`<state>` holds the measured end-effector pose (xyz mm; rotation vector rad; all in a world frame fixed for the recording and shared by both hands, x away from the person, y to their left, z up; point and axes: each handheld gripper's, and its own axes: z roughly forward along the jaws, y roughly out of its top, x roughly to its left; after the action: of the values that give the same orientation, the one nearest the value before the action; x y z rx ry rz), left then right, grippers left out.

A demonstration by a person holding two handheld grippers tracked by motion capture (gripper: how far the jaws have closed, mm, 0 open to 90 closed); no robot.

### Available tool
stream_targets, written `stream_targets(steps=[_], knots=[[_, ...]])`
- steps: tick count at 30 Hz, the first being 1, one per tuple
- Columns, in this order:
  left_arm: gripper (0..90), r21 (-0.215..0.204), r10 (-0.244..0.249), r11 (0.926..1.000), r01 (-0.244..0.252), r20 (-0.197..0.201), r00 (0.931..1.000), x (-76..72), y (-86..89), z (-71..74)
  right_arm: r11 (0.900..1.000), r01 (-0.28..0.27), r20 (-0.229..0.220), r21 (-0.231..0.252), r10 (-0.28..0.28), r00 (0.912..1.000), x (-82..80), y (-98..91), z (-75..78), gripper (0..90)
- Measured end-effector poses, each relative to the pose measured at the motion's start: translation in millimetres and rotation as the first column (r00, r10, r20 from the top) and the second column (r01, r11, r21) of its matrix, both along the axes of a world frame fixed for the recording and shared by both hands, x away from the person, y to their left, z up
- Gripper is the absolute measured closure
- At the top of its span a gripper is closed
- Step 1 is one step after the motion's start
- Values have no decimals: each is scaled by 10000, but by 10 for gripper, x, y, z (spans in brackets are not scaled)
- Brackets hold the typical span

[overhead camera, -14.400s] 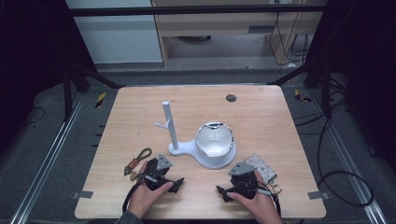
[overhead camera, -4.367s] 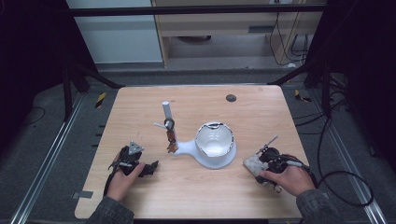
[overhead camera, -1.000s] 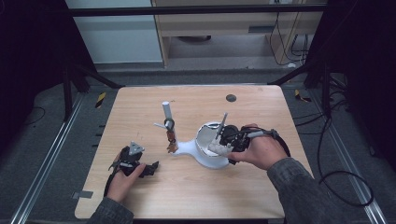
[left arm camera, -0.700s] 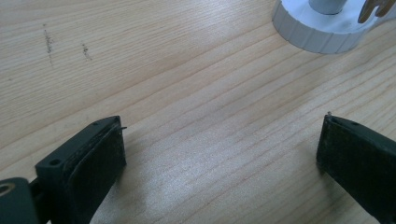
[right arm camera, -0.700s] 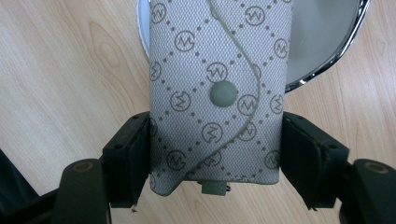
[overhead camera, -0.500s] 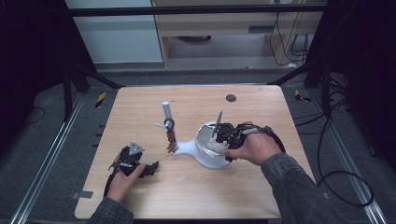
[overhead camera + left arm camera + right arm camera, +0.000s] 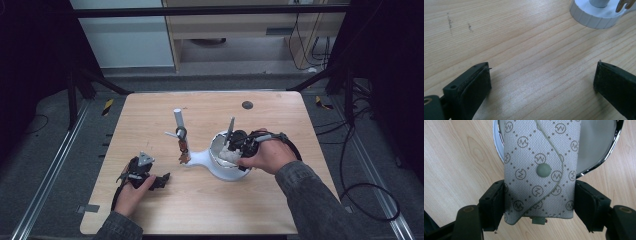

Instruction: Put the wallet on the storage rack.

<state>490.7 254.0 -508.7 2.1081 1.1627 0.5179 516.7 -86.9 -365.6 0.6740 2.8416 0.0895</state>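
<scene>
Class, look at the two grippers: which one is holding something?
The right gripper, shut on the grey patterned pouch over the white bowl; the left gripper is open.

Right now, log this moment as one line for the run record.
right gripper: shut on grey patterned pouch, over white bowl | left gripper: open, nothing between jaws, low over table

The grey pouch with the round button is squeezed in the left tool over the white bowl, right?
Not quite. The right tool, not the left, squeezes the grey pouch over the white bowl, as the right gripper view shows. The left tool stands open over bare wood.
</scene>
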Motion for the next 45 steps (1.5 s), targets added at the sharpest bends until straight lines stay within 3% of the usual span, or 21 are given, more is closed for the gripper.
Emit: stream_targets(steps=[45], knots=[[6,19,-5,10000,5,-12,10000,0,1,2,9995,292,-180,-121,-294,9994,191,177,-112,291]])
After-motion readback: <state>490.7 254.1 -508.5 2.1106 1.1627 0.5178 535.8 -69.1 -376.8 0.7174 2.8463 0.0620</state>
